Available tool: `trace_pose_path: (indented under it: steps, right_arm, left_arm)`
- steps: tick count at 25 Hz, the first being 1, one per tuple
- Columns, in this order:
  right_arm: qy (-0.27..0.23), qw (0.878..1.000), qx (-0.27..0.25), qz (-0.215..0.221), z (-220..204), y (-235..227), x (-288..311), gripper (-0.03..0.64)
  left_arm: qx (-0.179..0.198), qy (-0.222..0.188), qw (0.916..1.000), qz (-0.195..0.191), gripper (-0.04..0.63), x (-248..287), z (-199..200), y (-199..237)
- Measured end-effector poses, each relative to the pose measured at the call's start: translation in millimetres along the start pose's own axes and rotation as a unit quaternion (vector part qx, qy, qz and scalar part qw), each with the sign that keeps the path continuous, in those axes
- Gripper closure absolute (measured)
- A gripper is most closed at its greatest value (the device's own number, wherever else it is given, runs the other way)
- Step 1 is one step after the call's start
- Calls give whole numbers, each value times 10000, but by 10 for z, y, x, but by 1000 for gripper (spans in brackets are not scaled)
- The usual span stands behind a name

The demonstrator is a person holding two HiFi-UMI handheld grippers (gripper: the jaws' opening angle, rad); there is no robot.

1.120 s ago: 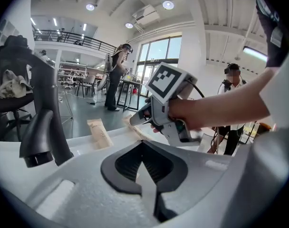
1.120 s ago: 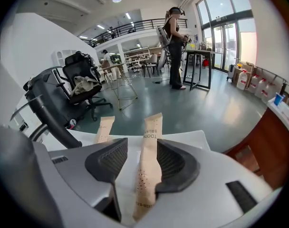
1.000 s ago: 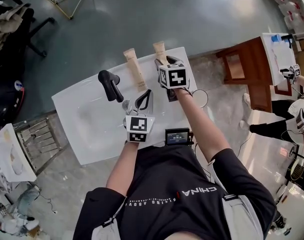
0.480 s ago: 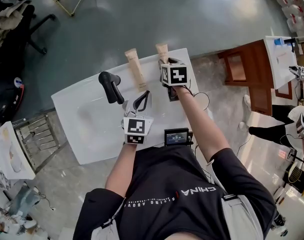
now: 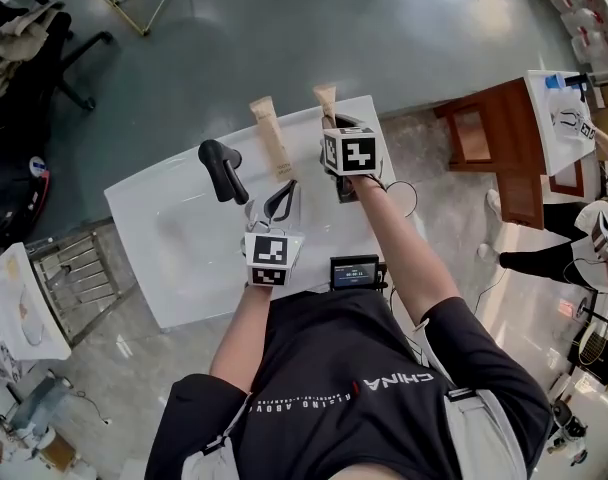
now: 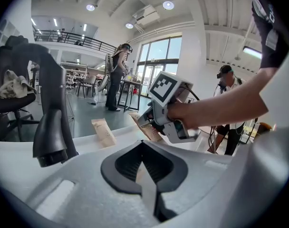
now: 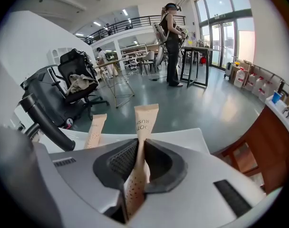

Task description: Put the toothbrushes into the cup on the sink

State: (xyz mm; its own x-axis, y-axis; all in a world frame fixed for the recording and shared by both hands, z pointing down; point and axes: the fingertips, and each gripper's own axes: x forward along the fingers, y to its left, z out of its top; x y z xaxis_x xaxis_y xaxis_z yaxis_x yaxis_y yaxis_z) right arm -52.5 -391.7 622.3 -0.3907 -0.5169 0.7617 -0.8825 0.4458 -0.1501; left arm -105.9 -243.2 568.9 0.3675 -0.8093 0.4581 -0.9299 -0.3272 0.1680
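Compared with one second earlier, the right hand-held gripper (image 7: 139, 151) had just been closing its jaws. They went from wide apart to pressing from both sides on a beige paper-wrapped toothbrush packet (image 7: 145, 122). In the head view, neither hand showed a noticeable change of place.

The gripped packet ran lengthwise between the pads. Its printed end projected past them toward the rear edge of the white rectangular sink (image 5: 164, 258). We could not tell whether the packet had left the sink surface.

A second beige paper-wrapped toothbrush packet (image 5: 272, 136) lay flat on the rear ledge of the sink. It sat between the curved black tap (image 5: 222, 168) and the gripped packet, apart from both.

The left hand-held gripper (image 6: 142, 163) was over the middle of the sink, just to the right of the tap. Its jaws were brought together with nothing between them, and they pointed toward the two packets.

A brown wooden table (image 5: 484, 128) stood on the floor beyond the right end of the sink.
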Motion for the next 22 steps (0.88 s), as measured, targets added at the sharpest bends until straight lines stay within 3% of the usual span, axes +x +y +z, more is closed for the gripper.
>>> trace_pose_path:
  steps: [16,22]
  right_arm:
    - [-910,9948,-161,421,326,209,-954,563]
    - [-1425,9873,-299,628,428,171,-1507,564]
  left_arm:
    - [184,-277,9987,-395,592,-123,165,-235]
    - [279,-379,9977,-489,592,-176,269,-395]
